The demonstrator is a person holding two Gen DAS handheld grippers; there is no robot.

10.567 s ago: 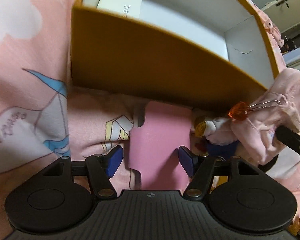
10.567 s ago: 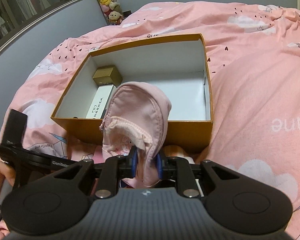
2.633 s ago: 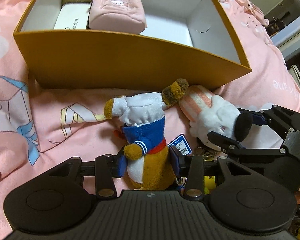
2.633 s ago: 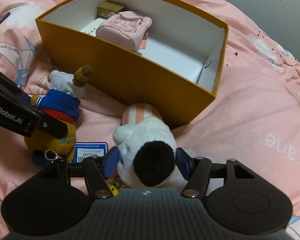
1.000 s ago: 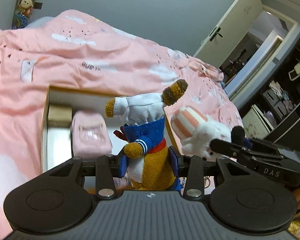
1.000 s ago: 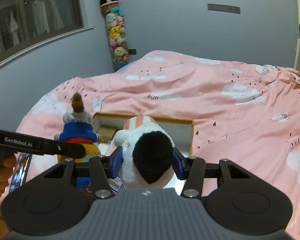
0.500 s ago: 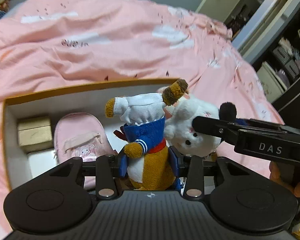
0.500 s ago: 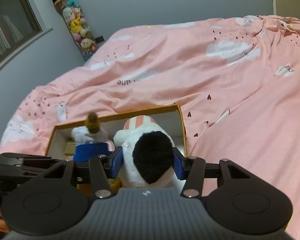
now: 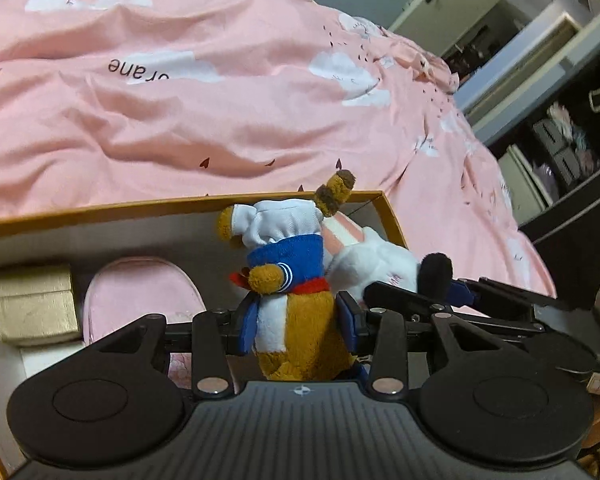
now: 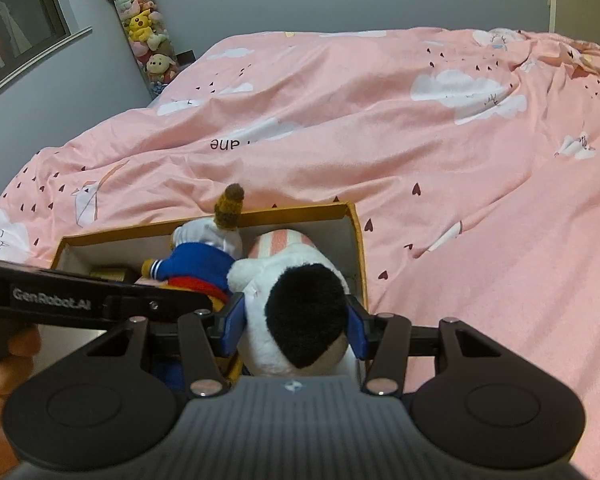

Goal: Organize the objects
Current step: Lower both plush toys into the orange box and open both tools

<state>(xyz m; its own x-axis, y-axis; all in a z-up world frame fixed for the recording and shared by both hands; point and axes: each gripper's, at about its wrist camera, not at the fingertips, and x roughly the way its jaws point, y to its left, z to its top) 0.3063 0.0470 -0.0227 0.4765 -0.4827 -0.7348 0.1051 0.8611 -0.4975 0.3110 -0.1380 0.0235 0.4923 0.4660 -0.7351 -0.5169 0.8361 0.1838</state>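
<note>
Both grippers tilted down over box (image 9: 188, 203) — fingers clamping plushes.

I'm in a bedroom at home: a bed under a pink quilt (image 10: 420, 128) printed with clouds and hearts fills the view, a tall column of stuffed toys (image 10: 144, 28) stands in the far left corner, and a door (image 9: 496, 40) opens at far right.
</note>
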